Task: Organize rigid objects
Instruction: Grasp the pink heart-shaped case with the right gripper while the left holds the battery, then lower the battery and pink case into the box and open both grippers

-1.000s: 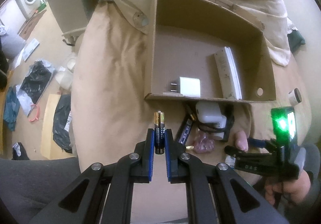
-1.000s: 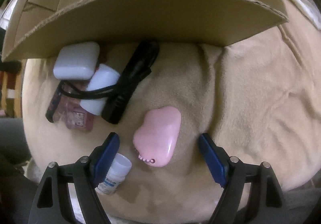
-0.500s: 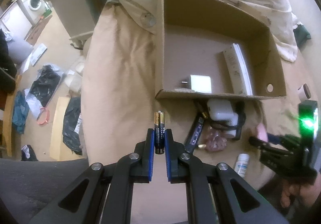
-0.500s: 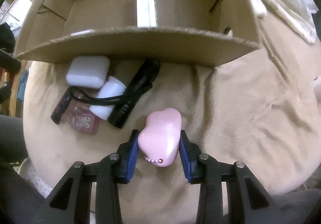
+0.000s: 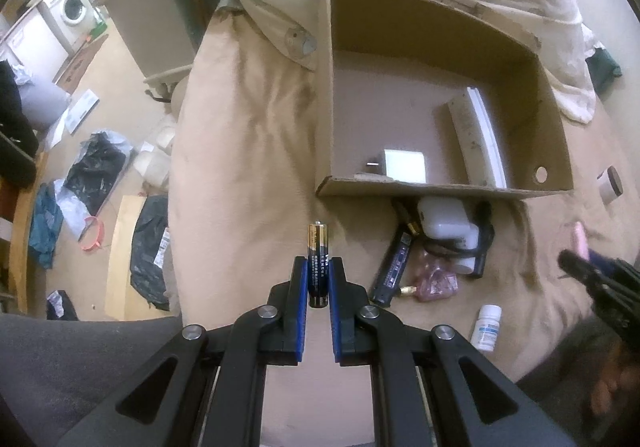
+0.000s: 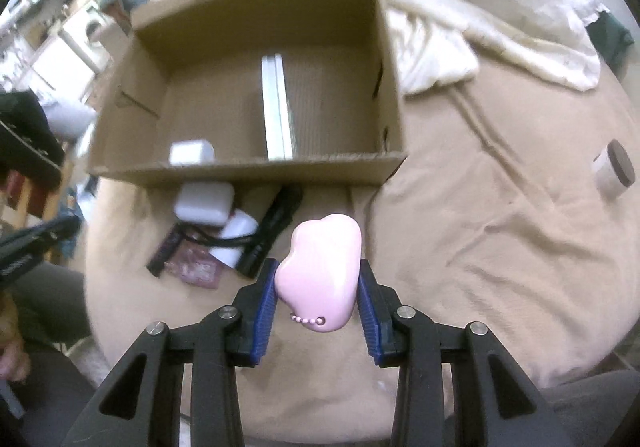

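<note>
— What are your two tongs doing?
— My left gripper point(image 5: 318, 279) points steeply down, pinched tight on a battery point(image 5: 317, 263) sticking out toward twelve o'clock.
— And the other?
— My right gripper point(image 6: 318, 283) points down too, blue pads squeezing a pink charm point(image 6: 322, 273).

Battery point(image 5: 318, 259): black-and-gold cylinder, upright, clamped between the left gripper point(image 5: 318, 279) pads, gold end projecting beyond the fingertips.

Pink lobed case point(image 6: 320, 279): glossy, bead chain at its near end, clamped between the right gripper point(image 6: 318, 283) pads, clear of the bedding.

Cardboard box point(image 5: 436, 191): open-topped, ahead of both grippers, holding a white charger cube point(image 5: 404, 166) and a long white strip point(image 6: 276, 107).
</note>
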Demonstrator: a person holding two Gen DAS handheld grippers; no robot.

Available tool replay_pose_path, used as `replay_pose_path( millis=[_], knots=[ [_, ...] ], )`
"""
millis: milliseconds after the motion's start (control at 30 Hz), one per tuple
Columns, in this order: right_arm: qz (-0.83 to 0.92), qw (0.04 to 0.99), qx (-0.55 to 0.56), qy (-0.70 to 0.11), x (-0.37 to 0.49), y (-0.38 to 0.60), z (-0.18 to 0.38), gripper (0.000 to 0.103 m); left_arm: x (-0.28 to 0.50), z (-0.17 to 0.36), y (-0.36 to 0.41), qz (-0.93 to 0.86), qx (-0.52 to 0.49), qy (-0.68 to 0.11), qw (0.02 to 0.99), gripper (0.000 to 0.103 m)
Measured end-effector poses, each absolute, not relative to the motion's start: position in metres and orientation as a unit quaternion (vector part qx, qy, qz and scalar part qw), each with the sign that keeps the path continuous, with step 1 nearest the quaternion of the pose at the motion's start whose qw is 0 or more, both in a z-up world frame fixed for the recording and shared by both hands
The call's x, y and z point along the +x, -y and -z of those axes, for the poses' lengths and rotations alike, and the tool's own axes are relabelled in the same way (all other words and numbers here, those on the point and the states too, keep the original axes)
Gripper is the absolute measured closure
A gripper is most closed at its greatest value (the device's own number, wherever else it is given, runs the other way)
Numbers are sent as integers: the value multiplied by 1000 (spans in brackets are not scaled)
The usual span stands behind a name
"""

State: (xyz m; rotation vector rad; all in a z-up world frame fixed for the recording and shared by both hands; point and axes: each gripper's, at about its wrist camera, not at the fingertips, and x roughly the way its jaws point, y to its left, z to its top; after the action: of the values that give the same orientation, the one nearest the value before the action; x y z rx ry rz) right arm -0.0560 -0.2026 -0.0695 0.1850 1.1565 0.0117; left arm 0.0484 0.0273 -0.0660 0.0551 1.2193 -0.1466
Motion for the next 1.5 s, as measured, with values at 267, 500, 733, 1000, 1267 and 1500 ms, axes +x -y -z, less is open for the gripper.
replay_pose_path(
  millis=[267, 500, 733, 1000, 1267, 1500],
  knots=[
    [-31, 859, 100, -502, -36, 223, 45, 64, 49, 39, -6, 84, 57, -524, 845, 94],
    [-58, 872, 123, -470, -16, 230, 16, 64, 74, 22, 13, 103, 57, -512, 851, 94],
    [-69, 888, 120, -439, 30, 235, -13, 64, 122, 8, 42, 127, 76, -497, 855, 94],
    [-93, 885, 109, -444, 81, 221, 9, 64, 155, 54, 59, 139, 84, -526, 835, 94],
    [-108, 850, 100, -506, 98, 202, 73, 64, 159, 93, 73, 148, 127, -554, 809, 94],
    [-114, 837, 102, -526, 103, 196, 86, 64, 162, 105, 73, 124, 140, -566, 803, 94]
  ],
)
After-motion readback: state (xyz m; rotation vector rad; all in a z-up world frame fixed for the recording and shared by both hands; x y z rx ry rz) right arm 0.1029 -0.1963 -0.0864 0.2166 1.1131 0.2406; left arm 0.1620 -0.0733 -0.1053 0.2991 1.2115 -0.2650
